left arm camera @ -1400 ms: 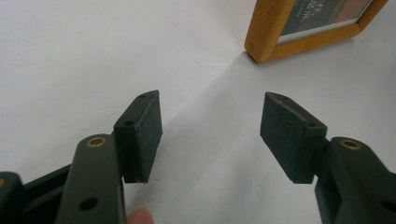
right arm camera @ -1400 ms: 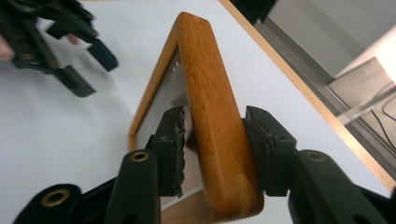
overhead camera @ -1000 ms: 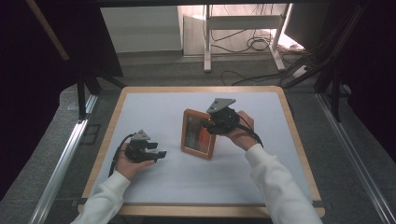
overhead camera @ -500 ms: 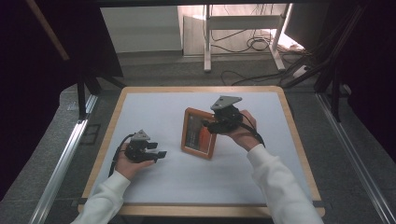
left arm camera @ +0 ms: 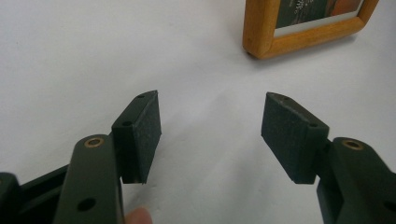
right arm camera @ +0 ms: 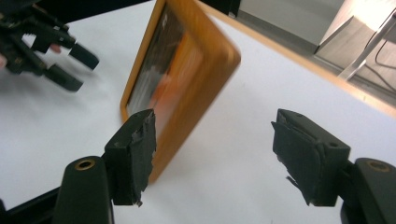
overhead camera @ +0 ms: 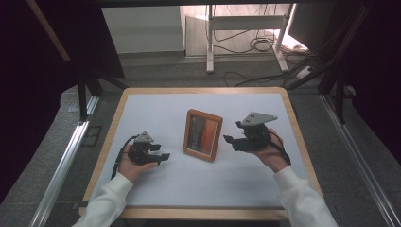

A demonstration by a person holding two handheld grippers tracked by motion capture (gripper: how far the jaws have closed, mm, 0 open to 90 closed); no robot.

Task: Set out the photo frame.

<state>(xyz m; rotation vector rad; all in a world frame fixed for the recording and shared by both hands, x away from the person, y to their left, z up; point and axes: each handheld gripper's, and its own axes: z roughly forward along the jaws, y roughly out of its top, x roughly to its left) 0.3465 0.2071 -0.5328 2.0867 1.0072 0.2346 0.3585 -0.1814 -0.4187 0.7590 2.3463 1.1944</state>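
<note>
A wooden picture frame (overhead camera: 203, 135) stands upright near the middle of the white table, and its lower corner (left arm camera: 261, 42) shows in the left gripper view. My right gripper (overhead camera: 231, 143) hovers just right of it, apart from it. Its jaws have just been opening and nothing is between them (right arm camera: 215, 154); the frame (right arm camera: 201, 79) rises a little beyond the fingertips. My left gripper (overhead camera: 161, 152) rests low at the left of the frame, open and empty (left arm camera: 212, 135). It also appears far off in the right gripper view (right arm camera: 70, 65).
The table has a raised wooden rim (overhead camera: 203, 90) all round. White surface lies free in front of and behind the frame. Behind the table are a white stand (overhead camera: 210, 42) and cables on the floor; a metal rail (overhead camera: 66, 161) runs along the left side.
The right gripper has let go of the frame's top right corner and moved right, away from it. The frame now stands by itself. The left gripper has kept still.
</note>
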